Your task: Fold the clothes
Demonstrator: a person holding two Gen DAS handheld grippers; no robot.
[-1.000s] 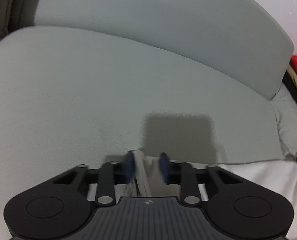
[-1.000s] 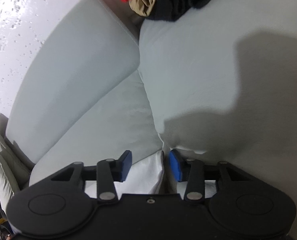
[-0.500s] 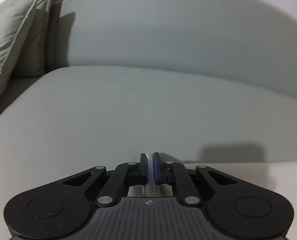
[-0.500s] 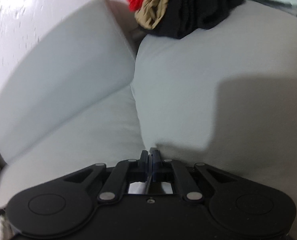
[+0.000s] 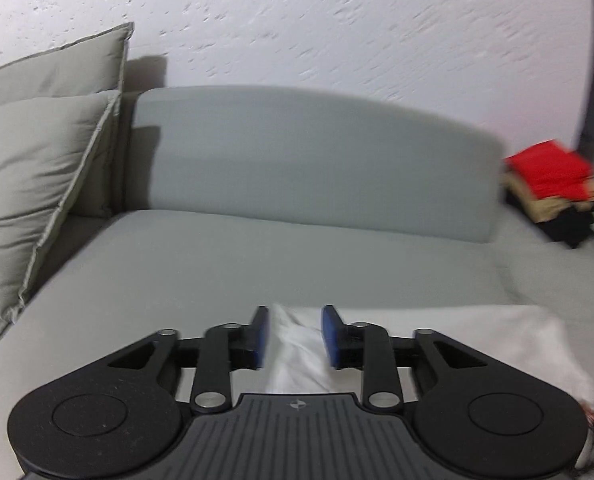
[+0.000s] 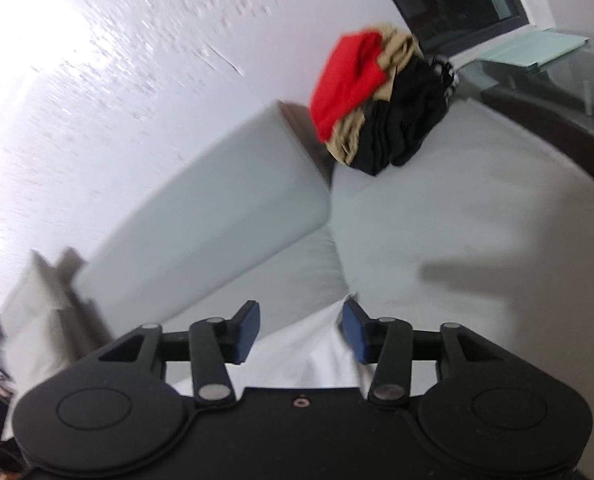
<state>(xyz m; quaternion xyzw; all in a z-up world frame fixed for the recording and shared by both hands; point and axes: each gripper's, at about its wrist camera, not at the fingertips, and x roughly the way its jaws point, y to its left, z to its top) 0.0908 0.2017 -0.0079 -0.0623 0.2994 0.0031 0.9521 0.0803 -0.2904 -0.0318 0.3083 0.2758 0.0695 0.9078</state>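
A white garment [image 5: 437, 336] lies spread on the grey sofa seat [image 5: 257, 256], running from my left gripper off to the right. My left gripper [image 5: 296, 334] hovers over its near left corner. Its jaws are opening, and a bunched fold of the white cloth sits loose between the blue pads [image 5: 260, 336]. In the right wrist view the white garment [image 6: 297, 360] lies under my right gripper [image 6: 301, 330]. That gripper's jaws are also opening wide, with the cloth's edge below the gap and its pads clear of it.
A pile of red, tan and black clothes [image 5: 553, 188] [image 6: 377, 108] sits at the sofa's far right end. Two grey cushions [image 5: 37, 184] lean at the left end. The backrest [image 5: 305, 160] and a white textured wall stand behind. A glass-topped table [image 6: 545, 52] stands beyond the pile.
Both grippers were shut on the white cloth half a second ago; now both sets of jaws stand apart. Both hands have risen and pulled back, so the wall and backrest fill more of each view.
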